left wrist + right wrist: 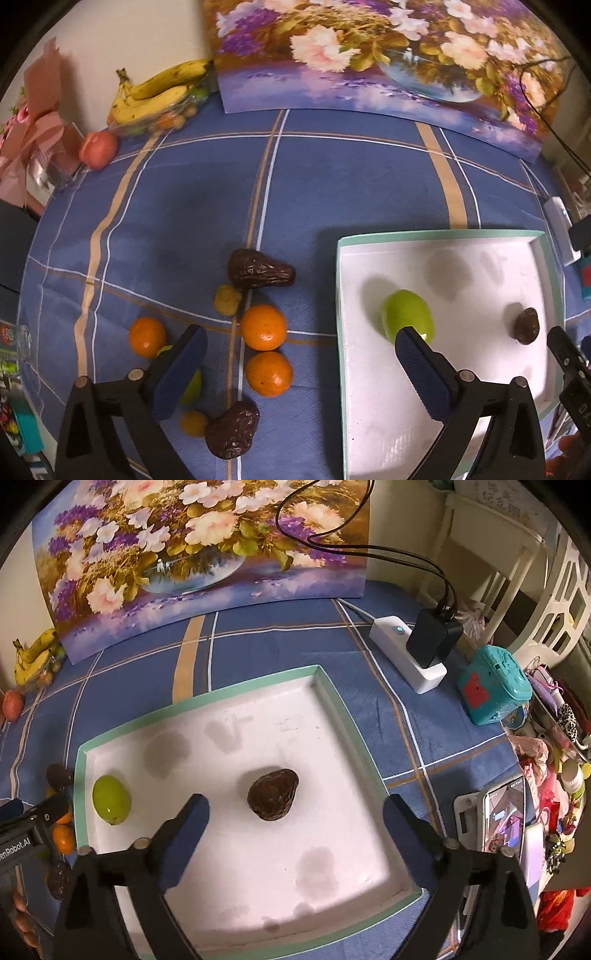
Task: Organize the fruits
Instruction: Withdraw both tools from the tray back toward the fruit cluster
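Observation:
A white tray with a mint rim (436,233) (199,699) holds a green lime (406,319) (110,799) and a dark avocado (527,326) (272,794). Left of the tray on the blue cloth lie three oranges (263,326), two more dark avocados (258,268) (232,430), small yellow fruits (228,299) and a green fruit (192,386) partly hidden by a finger. My left gripper (301,352) is open and empty above the fruits and tray edge. My right gripper (295,814) is open and empty over the tray, near the avocado.
Bananas (159,92) and a peach (98,149) lie at the far left by a flower painting (369,55). A white power strip with a black charger (424,646), a teal box (495,683) and a phone (504,812) stand right of the tray.

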`<action>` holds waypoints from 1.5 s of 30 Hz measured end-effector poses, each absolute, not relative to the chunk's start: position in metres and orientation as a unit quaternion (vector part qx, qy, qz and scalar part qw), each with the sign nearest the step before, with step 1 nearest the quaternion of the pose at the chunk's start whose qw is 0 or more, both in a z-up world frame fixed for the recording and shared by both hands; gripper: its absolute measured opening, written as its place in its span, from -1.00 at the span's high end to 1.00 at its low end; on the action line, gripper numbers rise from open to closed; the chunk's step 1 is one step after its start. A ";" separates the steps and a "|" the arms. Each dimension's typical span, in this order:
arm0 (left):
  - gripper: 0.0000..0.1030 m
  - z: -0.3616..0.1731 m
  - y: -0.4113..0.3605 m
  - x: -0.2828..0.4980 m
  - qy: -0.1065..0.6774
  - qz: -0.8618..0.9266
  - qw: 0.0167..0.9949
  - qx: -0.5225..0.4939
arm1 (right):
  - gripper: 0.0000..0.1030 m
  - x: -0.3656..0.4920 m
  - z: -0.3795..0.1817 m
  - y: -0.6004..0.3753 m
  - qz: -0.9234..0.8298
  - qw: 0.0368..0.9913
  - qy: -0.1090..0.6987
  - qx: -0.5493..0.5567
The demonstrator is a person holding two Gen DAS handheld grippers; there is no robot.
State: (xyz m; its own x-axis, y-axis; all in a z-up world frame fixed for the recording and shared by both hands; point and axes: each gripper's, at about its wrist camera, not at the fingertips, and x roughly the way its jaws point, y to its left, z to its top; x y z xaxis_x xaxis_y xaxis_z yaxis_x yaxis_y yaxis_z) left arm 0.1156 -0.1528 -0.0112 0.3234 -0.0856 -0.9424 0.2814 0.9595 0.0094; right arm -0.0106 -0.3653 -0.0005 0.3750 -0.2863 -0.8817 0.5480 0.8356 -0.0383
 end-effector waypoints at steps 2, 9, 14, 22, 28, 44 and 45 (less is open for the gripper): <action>-1.00 -0.009 -0.152 0.116 0.570 -0.118 0.809 0.078 | -0.86 -0.011 0.000 -0.367 -0.251 0.820 0.495 0.140; -1.00 0.004 -0.150 0.112 0.556 -0.127 0.817 0.079 | -0.86 -0.012 0.007 -0.364 -0.248 0.833 0.474 0.140; -1.00 0.006 -0.143 0.111 0.553 -0.123 0.820 0.077 | -0.86 -0.011 0.013 -0.357 -0.247 0.843 0.460 0.134; -1.00 0.016 -0.128 0.107 0.541 -0.129 0.828 0.067 | -0.86 -0.013 0.017 -0.344 -0.239 0.848 0.455 0.126; -1.00 0.022 -0.110 0.102 0.532 -0.132 0.834 0.057 | -0.86 -0.019 0.021 -0.332 -0.234 0.853 0.447 0.131; -1.00 0.052 -0.030 0.107 0.479 -0.123 0.869 0.001 | -0.86 -0.009 0.047 -0.259 -0.171 0.896 0.409 0.037; -1.00 0.053 -0.023 0.108 0.476 -0.119 0.871 -0.005 | -0.86 -0.006 0.047 -0.254 -0.162 0.898 0.408 0.038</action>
State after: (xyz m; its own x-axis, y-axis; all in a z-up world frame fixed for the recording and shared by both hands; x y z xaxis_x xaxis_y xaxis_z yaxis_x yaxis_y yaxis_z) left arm 0.1078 -0.0227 0.0529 0.5187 -0.2121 -0.8282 0.2027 0.9716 -0.1218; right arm -0.0064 -0.2540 0.0466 0.6141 -0.2596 -0.7453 0.3218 0.9446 -0.0639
